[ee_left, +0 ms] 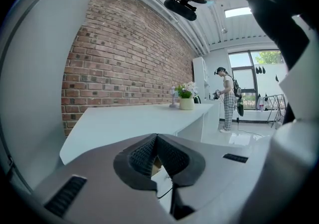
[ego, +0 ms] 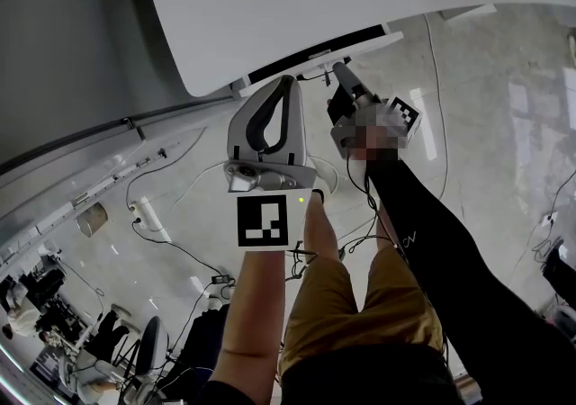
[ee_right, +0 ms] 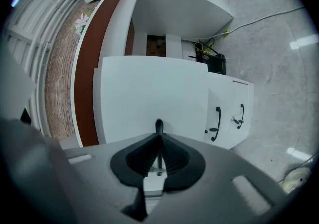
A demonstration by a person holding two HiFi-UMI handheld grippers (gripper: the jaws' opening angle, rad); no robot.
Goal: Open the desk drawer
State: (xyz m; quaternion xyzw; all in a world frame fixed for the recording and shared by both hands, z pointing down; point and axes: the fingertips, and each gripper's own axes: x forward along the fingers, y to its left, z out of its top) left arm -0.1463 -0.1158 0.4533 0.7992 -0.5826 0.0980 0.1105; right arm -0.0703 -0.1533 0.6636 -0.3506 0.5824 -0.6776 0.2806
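Between its jaws, right gripper point(ee_right: 159, 143) is clamping the drawer handle point(ee_right: 158, 125); next probably pulling straight back; left gripper point(ee_left: 156, 141) idling closed.

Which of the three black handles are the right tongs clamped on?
The lone handle on the wide white drawer front, pinched in the shut right tongs. The other two handles hang untouched on the cabinet beside it.
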